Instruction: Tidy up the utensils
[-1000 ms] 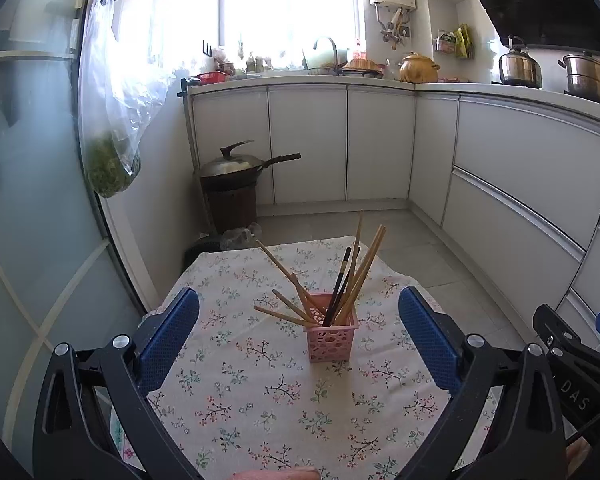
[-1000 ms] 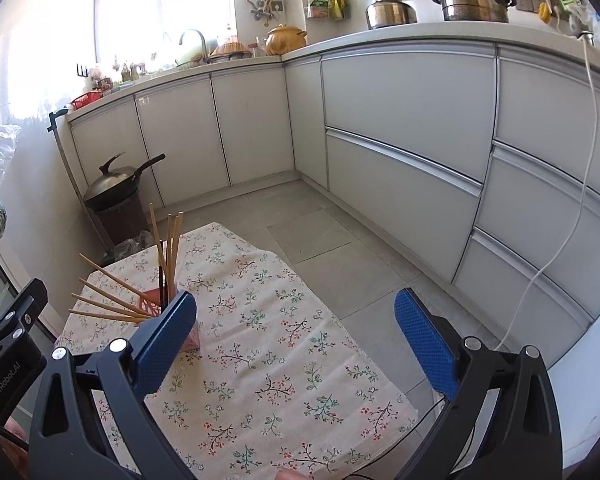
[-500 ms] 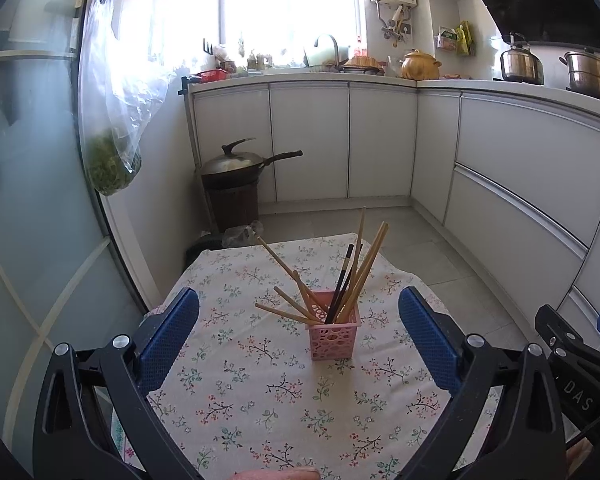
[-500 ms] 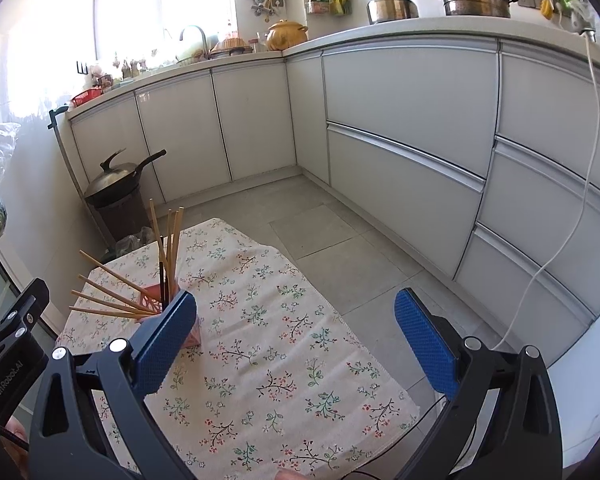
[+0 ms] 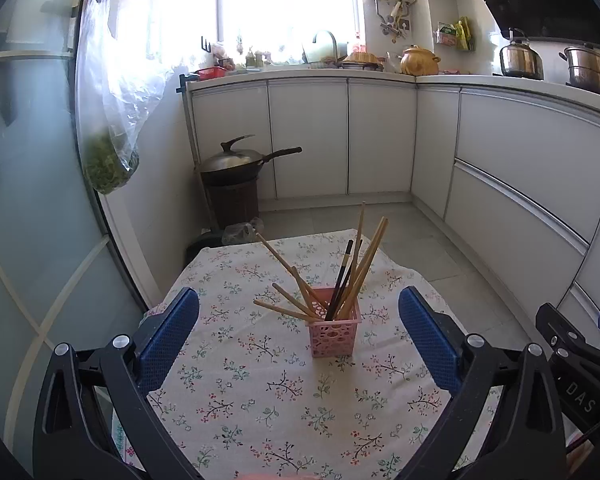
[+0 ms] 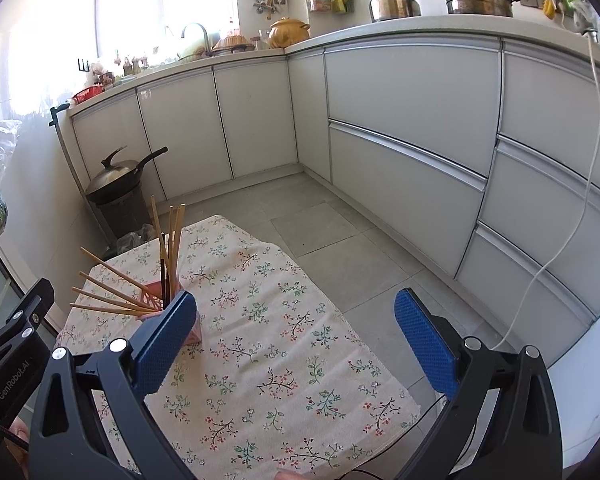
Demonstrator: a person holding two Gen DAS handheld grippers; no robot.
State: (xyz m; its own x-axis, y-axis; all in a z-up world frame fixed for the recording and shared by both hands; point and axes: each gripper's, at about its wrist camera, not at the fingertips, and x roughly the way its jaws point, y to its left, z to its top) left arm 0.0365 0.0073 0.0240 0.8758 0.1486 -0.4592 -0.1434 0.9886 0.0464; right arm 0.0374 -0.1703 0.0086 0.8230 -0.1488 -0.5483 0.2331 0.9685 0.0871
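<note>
A pink perforated holder point(image 5: 334, 332) stands upright on the floral tablecloth point(image 5: 260, 392). Several wooden chopsticks point(image 5: 364, 264) and a dark pair point(image 5: 340, 280) lean out of it. My left gripper point(image 5: 298, 336) is open and empty, pulled back in front of the holder. My right gripper point(image 6: 296, 340) is open and empty, to the right of the holder point(image 6: 156, 300), whose lower part is hidden behind its left finger point(image 6: 164, 340). The chopsticks point(image 6: 172, 240) show above it.
White kitchen cabinets point(image 5: 308, 140) run along the back and right. A wok on a dark bin point(image 5: 236, 184) stands on the floor beyond the table. A plastic bag of greens point(image 5: 108, 120) hangs at left. A white cable point(image 6: 580, 208) hangs at right.
Both grippers have drawn back and risen slightly from the holder. Both stay open and empty. The holder and chopsticks have not moved.
</note>
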